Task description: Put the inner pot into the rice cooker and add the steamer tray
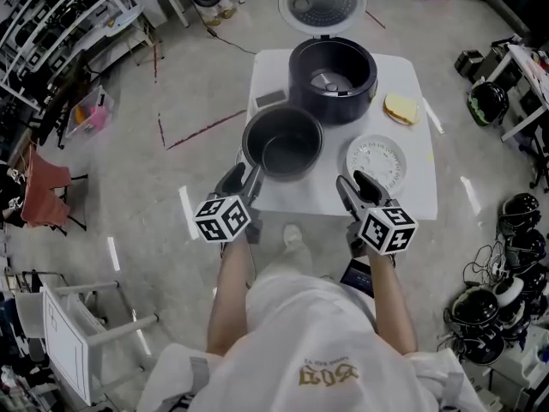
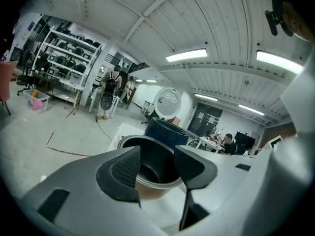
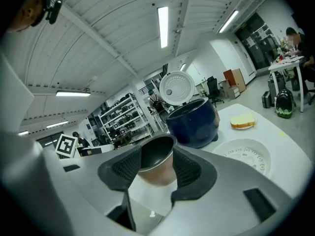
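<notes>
Held left gripper (image 1: 244, 177) and right gripper (image 1: 354, 185) at near edge of table (image 1: 410, 197), jaws apart, empty. Saw inner pot (image 1: 283, 142) toward its near-left corner, before open rice cooker (image 1: 332, 69); found steamer tray (image 1: 383, 157) partly hidden behind right jaw.

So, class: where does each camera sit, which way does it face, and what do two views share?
Head view: on the person's head, steeply down at table, inner pot, rice cooker; forearms, left gripper, right gripper show.
Left gripper view: on that gripper, along its open jaws toward the pot; clothing at right.
Right gripper view: likewise, open jaws toward the pot; clothing at left.
Shared: both gripper views show the pot, cooker behind.
</notes>
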{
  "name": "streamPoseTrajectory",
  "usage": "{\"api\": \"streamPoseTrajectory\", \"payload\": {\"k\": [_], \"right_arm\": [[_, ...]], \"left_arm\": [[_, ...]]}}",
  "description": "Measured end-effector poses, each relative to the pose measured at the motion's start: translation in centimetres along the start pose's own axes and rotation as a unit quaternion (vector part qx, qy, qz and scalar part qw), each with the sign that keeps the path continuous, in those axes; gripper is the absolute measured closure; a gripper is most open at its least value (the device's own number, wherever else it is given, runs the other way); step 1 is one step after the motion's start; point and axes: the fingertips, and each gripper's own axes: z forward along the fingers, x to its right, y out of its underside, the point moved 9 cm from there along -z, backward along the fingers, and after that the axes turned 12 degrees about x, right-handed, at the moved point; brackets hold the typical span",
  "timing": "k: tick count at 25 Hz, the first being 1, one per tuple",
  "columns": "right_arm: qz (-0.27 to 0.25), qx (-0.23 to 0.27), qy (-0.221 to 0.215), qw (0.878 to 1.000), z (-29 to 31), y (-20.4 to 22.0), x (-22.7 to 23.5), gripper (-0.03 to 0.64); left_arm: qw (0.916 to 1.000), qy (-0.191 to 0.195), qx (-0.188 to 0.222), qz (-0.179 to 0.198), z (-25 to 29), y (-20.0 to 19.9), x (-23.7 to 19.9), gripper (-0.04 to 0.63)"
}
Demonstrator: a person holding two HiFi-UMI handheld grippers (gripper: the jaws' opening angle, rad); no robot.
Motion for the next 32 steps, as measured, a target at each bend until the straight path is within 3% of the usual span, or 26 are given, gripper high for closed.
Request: {"api": "streamPoseTrajectory", "payload": {"k": [13, 24, 27, 32], "right_arm": [[0.057, -0.077, 0.055, 0.994, 14.0, 2.6, 5.5, 0.425], [0.086, -0.110, 0.072, 0.988, 17.9, 4.8, 6.7, 0.453], [0.096, -0.106, 0.064, 0.988, 18.2, 5.3, 6.6, 0.528], [0.112, -0.109, 0.067, 0.985, 18.2, 5.5, 6.3, 0.534]], "left_arm": [[0.9944, -0.032, -0.094, -0.034, 9.9, 1.9, -10.6, 0.362], [0.9864, 0.033, -0.139, -0.081, 12.3, 3.0, -11.7, 0.443], [0.9861, 0.034, -0.137, -0.087, 12.3, 3.1, -12.0, 0.445], [0.9875, 0.021, -0.143, -0.064, 12.0, 2.9, -11.7, 0.469]]}}
